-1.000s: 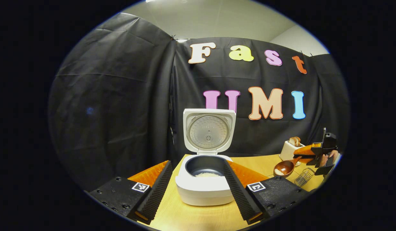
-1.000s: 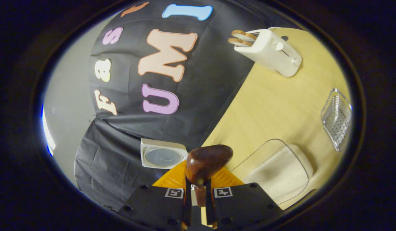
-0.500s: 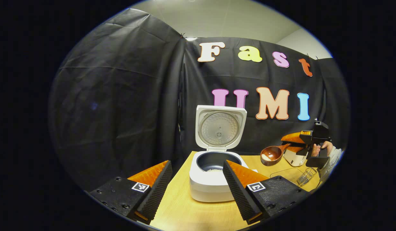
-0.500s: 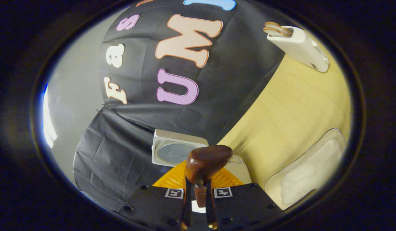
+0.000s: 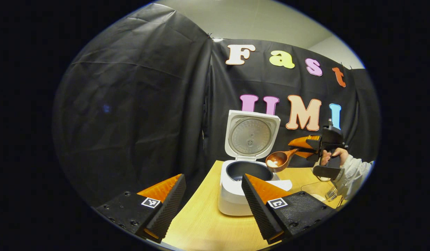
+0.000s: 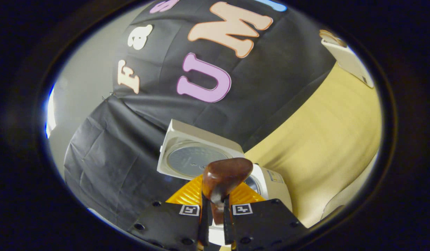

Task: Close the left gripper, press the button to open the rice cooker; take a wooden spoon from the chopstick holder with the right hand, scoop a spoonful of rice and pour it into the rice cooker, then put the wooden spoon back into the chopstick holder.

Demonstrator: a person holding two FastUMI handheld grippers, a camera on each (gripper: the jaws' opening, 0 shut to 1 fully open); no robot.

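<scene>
The white rice cooker [image 5: 236,195] stands on the wooden table [image 5: 201,223] with its lid [image 5: 251,136] swung up; some rice lies in its dark pot [image 5: 244,170]. My left gripper [image 5: 213,205] hangs open in front of it, holding nothing. A hand holds my right gripper [image 5: 305,146], which is shut on the handle of the wooden spoon [image 5: 278,160]. The spoon's bowl carries rice and hovers just above the pot's right rim. In the right gripper view the spoon [image 6: 223,176] juts from between my right gripper [image 6: 215,212] fingers, toward the cooker's lid [image 6: 192,158].
A white toaster [image 6: 347,59] stands at the far edge of the table [image 6: 323,139]. The rim of a clear rice container [image 5: 319,190] and a wire chopstick holder [image 5: 331,192] sit at the table's right, below the person's sleeve [image 5: 354,172].
My right gripper has carried the rice-laden spoon leftward and upward from near the rice container to the cooker's rim. The left gripper view has swung left, so the cooker sits farther right.
</scene>
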